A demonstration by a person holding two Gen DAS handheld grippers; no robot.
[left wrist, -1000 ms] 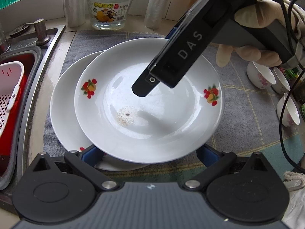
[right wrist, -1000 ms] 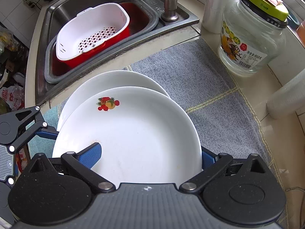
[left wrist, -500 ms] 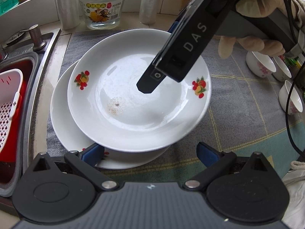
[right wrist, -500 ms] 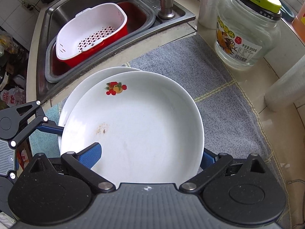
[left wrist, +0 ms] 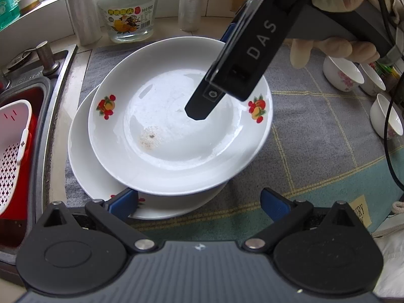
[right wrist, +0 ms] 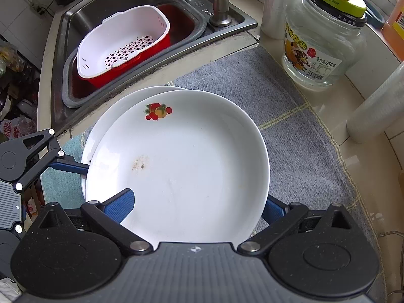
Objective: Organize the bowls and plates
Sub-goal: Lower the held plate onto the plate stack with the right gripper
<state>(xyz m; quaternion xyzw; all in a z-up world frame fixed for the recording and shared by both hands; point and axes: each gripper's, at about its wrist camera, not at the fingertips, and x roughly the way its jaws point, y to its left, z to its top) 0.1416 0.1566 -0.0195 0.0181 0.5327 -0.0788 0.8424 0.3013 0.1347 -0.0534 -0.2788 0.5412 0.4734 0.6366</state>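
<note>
Two white plates lie stacked on a grey cloth. The upper plate (left wrist: 176, 136) (right wrist: 181, 166) has fruit motifs and a brown stain, and sits shifted right and back on the lower plate (left wrist: 83, 166) (right wrist: 108, 116). My right gripper (right wrist: 194, 207) is open around the upper plate's rim, one blue finger (right wrist: 118, 204) above it and the other below. Its black body (left wrist: 252, 50) hangs over the plate in the left wrist view. My left gripper (left wrist: 198, 199) is open at the plates' near edge, holding nothing. Three small flowered bowls (left wrist: 342, 73) stand at the right.
A sink holds a red basin with a white colander (right wrist: 123, 43) to the left of the cloth (left wrist: 315, 139). A glass jar (right wrist: 320, 38) and rolls of plastic film (right wrist: 376, 108) stand along the back wall. A gloved hand (left wrist: 341, 48) holds the right gripper.
My left gripper has drawn back from the plates, so they sit farther from its fingers. The upper plate has slid a little farther out from the right gripper's base.
</note>
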